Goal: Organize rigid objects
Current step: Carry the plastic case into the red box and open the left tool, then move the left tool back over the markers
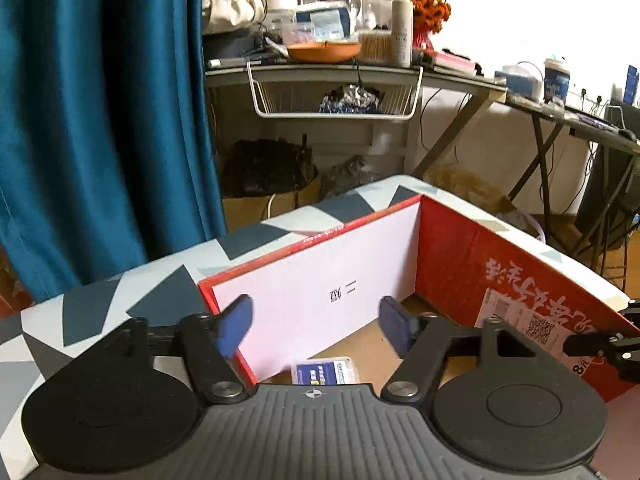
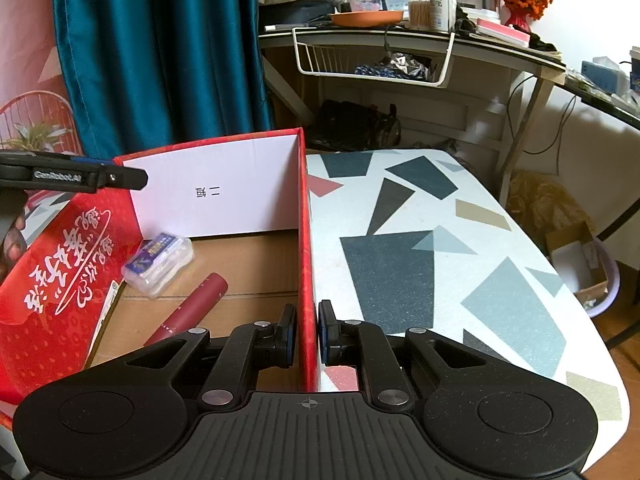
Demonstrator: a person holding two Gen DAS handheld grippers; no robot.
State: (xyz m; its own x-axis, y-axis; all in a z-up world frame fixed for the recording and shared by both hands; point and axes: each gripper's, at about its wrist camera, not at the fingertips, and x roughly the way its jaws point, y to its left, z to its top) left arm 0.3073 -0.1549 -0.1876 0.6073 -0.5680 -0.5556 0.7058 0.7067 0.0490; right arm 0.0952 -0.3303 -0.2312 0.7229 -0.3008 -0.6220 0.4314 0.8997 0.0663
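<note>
Now, plastic case [image 2: 158,266]: light, stiff, slick; pinch its long sides
Left gripper [image 1: 316,330]: spread wide, empty
Right gripper [image 2: 307,334]: you're clamping the box wall [image 2: 307,264]

Left wrist view sits low, close over the red cardboard box [image 1: 452,256], tilted down past its own gripper [image 1: 316,328], facing the box's white inner wall and the far cluttered desk [image 1: 320,70]. Right wrist view looks the same way from the box's right wall [image 2: 307,264], close, patterned table [image 2: 440,240] to the right. Both share box interior, plastic case [image 2: 158,266], blue curtain [image 2: 160,48], desk.
</note>
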